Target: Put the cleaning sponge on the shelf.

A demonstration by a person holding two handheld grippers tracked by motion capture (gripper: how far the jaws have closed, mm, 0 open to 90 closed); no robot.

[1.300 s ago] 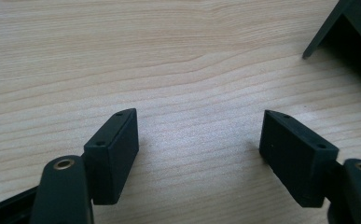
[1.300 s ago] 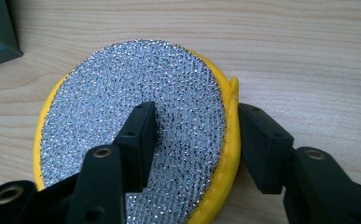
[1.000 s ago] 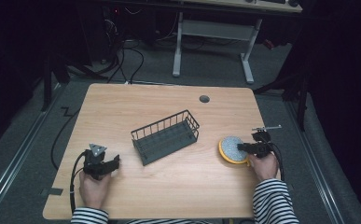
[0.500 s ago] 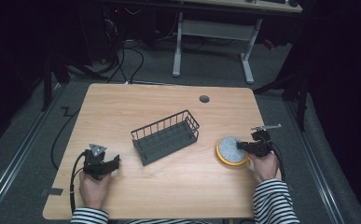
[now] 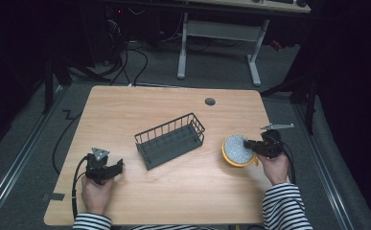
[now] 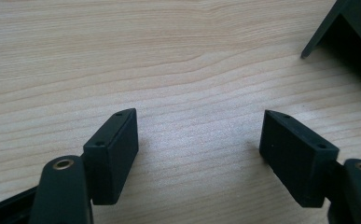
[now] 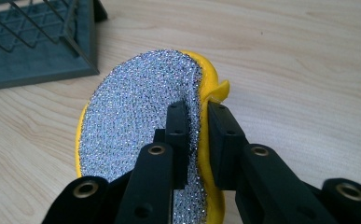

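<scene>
A round scouring pad [image 5: 238, 149] with a glittery silver face and a yellow sponge back sits at the table's right side. My right gripper [image 5: 250, 145] is shut on its near edge. In the right gripper view the pad [image 7: 136, 116] stands tilted, and the jaws of the right gripper [image 7: 199, 109] pinch its rim from both sides. My left gripper [image 5: 116, 166] rests low near the front left. Its jaws are open over bare wood, with nothing between them, as the left gripper [image 6: 199, 135] view shows.
A dark wire basket [image 5: 171, 141] stands empty in the middle of the wooden table [image 5: 173, 100], between the two grippers. Its corner [image 6: 350, 23] shows in the left gripper view, and its side [image 7: 29, 46] lies just beyond the pad. A cable hole [image 5: 210, 101] sits near the far edge.
My right gripper has closed on the pad's edge and risen a little, tipping the pad up off the table. The left hand has stayed still.
</scene>
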